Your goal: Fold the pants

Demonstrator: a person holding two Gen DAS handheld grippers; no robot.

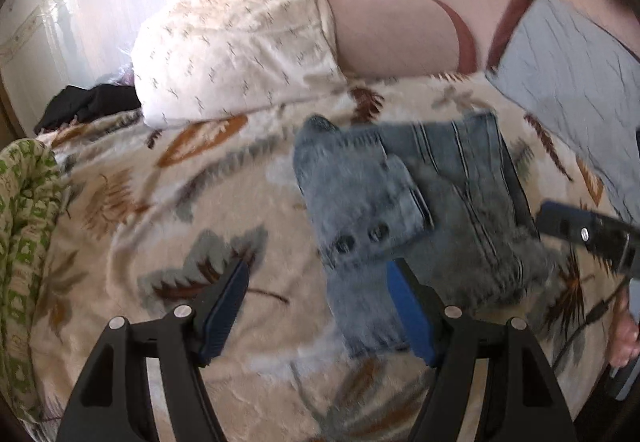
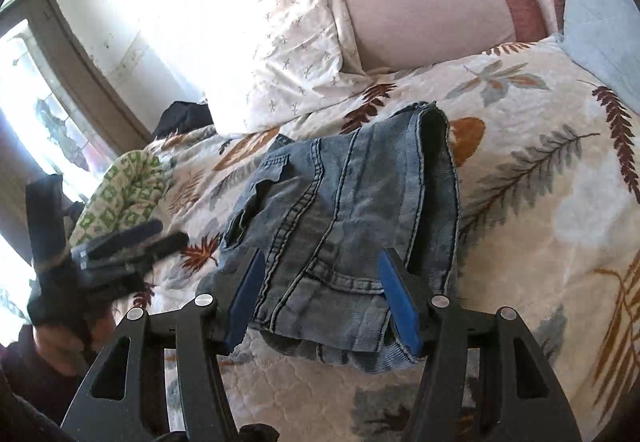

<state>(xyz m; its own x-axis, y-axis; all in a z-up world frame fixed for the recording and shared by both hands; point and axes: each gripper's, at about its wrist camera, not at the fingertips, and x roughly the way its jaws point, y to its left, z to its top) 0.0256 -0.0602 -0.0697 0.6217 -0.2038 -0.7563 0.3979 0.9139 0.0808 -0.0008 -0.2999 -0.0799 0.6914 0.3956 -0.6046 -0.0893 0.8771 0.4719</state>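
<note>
Pants [image 2: 340, 226] lie folded in a denim bundle on the leaf-print bedspread [image 2: 540, 170]. Both the left gripper [image 1: 320, 310] and right gripper [image 2: 320, 294] gape wide, holding nothing. Best now, I'd say: press the bundle flat and square its edges.

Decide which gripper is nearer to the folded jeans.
Right. The right gripper hangs open directly over the folded jeans, fingers straddling them; the left gripper, also open, sits off their left edge.
</note>
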